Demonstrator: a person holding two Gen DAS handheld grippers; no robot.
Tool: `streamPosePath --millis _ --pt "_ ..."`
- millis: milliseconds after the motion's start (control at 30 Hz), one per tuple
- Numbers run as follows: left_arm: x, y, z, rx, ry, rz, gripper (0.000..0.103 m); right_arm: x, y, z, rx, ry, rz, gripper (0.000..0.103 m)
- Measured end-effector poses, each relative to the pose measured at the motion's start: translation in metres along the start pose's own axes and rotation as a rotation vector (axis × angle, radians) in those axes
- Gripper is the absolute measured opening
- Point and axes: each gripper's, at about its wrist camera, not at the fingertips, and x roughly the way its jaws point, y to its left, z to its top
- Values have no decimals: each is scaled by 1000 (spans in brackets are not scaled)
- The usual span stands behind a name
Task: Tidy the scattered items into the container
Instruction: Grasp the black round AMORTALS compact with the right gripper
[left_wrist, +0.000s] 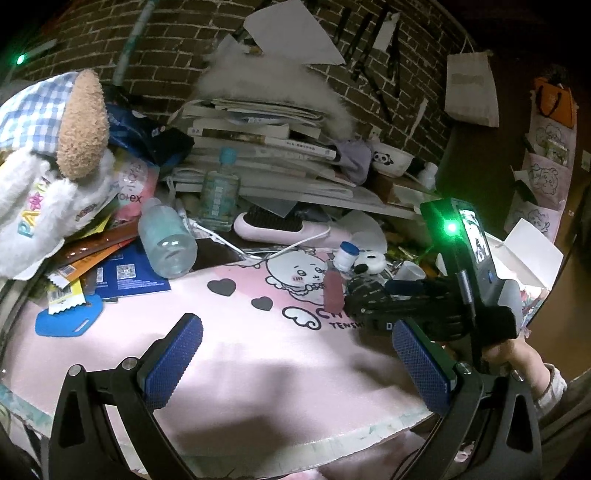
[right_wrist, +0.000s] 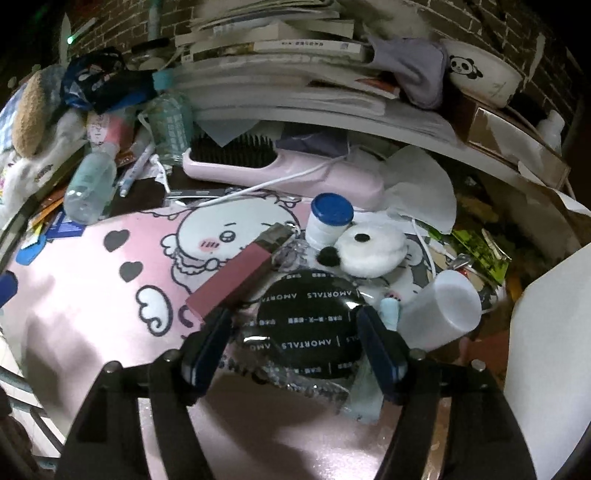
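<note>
On my far left a plush toy (left_wrist: 55, 155) leans over packets and a blue tag (left_wrist: 68, 317) at the edge of the pink mat (left_wrist: 229, 354). A clear bottle (left_wrist: 168, 240) lies on its side just beyond the mat, with a pink hairbrush (right_wrist: 280, 166) behind it under the stack of books (left_wrist: 258, 147). My left gripper (left_wrist: 295, 365) hangs over bare mat, jaws spread wide, nothing between them. Further right, my right gripper (right_wrist: 295, 339) straddles the black round compact (right_wrist: 310, 332), one finger at each side; I cannot tell whether the pads touch it. A pink lipstick box (right_wrist: 236, 277) lies just beside its left finger, a blue-capped jar (right_wrist: 330, 221) and a white puff (right_wrist: 369, 251) sit beyond. The white box (left_wrist: 532, 258) stands open at the far right.
</note>
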Motion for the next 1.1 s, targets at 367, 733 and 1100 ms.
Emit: streamPosePath --millis 367,733,1100 --pt "4 -1 -1 4 13 3 103 5 -5 -1 32 4 -8 76" --pt "7 -1 -3 -5 20 8 103 -9 -3 -13 29 -37 59 58" --pt "9 -4 -5 -8 34 19 103 -33 3 -23 12 -23 174 57"
